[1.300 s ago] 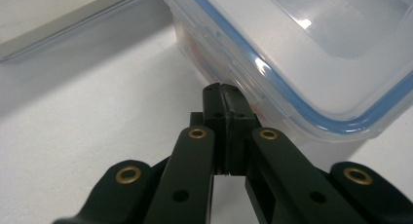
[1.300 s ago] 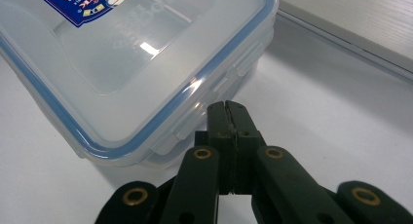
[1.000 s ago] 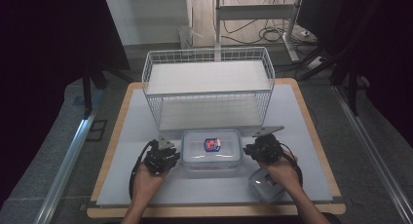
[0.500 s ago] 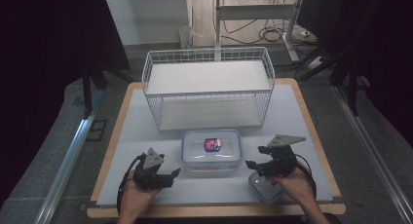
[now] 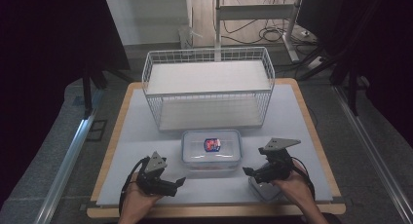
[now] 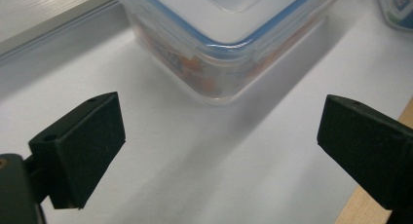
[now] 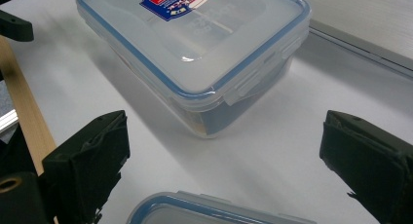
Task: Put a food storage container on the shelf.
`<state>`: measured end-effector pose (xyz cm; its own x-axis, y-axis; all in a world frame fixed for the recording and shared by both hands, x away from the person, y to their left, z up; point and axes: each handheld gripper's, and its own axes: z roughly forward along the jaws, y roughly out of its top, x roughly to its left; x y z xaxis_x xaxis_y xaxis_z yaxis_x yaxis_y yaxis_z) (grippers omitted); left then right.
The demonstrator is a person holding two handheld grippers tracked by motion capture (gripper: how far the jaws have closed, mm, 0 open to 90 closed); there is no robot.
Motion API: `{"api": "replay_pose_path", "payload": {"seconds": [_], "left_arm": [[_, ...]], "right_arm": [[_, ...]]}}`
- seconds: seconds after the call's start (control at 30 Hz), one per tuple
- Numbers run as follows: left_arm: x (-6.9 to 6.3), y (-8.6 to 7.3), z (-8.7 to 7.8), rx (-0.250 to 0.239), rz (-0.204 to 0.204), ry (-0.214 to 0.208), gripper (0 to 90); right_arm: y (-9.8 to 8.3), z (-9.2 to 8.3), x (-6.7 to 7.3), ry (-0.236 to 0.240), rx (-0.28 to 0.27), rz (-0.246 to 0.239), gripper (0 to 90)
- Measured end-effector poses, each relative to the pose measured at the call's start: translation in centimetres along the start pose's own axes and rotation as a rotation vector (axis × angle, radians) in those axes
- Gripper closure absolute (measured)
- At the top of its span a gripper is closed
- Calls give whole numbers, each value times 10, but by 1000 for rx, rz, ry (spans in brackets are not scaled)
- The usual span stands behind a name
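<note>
A clear lidded box [image 5: 212,148] with a blue seal and a red-blue label sits on the white mat in front of the wire basket. Its lid is on, and orange contents show through the wall [image 6: 224,34] [image 7: 195,44]. My left gripper [image 5: 174,185] [image 6: 224,141] hovers open at the box's front left, a short way off, nothing between its fingers. My right gripper [image 5: 249,174] [image 7: 224,151] is open at the front right, also apart from the box. A second, smaller lidded box [image 5: 263,190] [image 7: 214,212] lies just beneath the right gripper.
A white wire basket [image 5: 209,90] with two shelves stands behind the box across the middle of the table. The mat ends at a wooden table edge [image 5: 214,212] close to both hands. Bare mat [image 5: 136,136] lies left and right of the box.
Both grippers have drawn back from the sides of the large box toward the front edge of the table. The box has not moved.
</note>
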<state>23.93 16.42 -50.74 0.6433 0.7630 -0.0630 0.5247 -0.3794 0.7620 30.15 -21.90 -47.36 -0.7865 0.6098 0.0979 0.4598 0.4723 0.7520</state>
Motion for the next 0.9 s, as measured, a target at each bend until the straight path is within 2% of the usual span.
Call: {"api": "replay_pose_path", "payload": {"seconds": [0.33, 0.43, 0.47, 0.57, 0.6, 0.7, 0.73, 0.8, 0.83, 0.9], "left_arm": [[1, 0, 2, 25, -7, 25, 39], [5, 2, 3, 20, -44, 16, 49], [5, 2, 3, 20, -44, 16, 66], [14, 7, -1, -18, -96, -42, 96], [14, 7, -1, -18, -96, -42, 96], [22, 16, -1, -7, -137, -63, 96], [22, 16, -1, -7, -137, -63, 96], [29, 21, 3, 12, -172, -97, 94], [29, 21, 3, 12, -172, -97, 90], [34, 26, 6, 18, -199, -122, 74]], "right_arm": [[-1, 2, -2, -9, -3, -2, 36], [-1, 2, -2, -22, -12, -2, 37], [-1, 2, -2, -22, -12, -2, 37], [2, 1, -4, -17, -25, 14, 41], [2, 1, -4, -17, -25, 14, 41], [6, 1, -8, -8, -19, 35, 52], [6, 1, -8, -8, -19, 35, 52], [10, 4, -12, 20, 3, 93, 59], [11, 5, -13, 26, 7, 107, 60], [12, 6, -15, 31, 17, 119, 59]]}}
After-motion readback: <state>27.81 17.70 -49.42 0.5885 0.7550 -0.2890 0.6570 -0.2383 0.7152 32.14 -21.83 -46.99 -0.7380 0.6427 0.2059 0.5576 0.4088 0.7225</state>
